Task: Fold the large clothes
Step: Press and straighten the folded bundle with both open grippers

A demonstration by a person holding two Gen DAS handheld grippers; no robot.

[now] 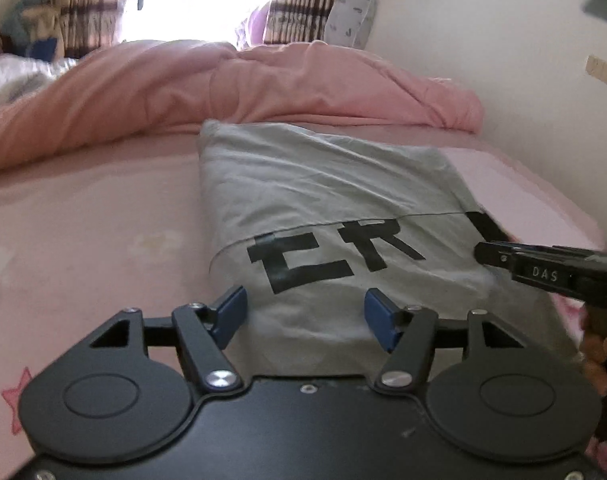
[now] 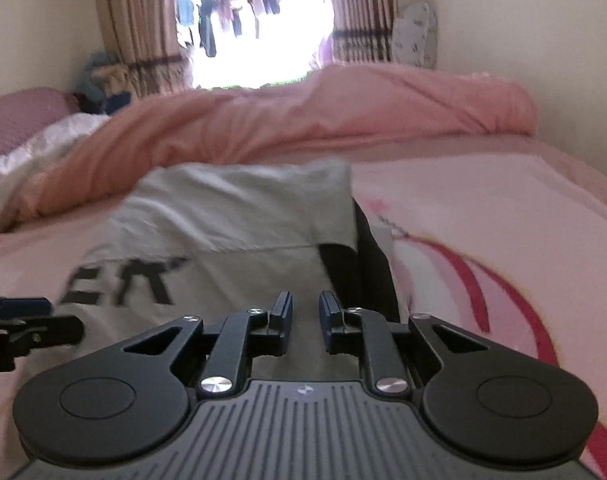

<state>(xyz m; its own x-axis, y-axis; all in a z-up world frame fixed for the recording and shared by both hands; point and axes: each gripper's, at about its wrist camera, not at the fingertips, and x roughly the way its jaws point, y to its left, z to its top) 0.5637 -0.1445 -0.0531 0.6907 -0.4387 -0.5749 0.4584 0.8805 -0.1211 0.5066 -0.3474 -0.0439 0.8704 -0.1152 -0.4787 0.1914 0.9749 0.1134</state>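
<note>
Both grippers hover low over a grey garment (image 1: 335, 200) folded on the pink bed (image 1: 95, 216). Left gripper (image 1: 305, 314) gapes wide, grasping nothing. Right gripper (image 2: 305, 316) has its jaws narrowly parted with nothing between them.

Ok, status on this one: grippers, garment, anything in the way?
Left gripper open, empty. Right gripper nearly closed, a gap showing, empty. Grey black-lettered garment part-folded on pink bedsheet. Nothing in the way.
</note>
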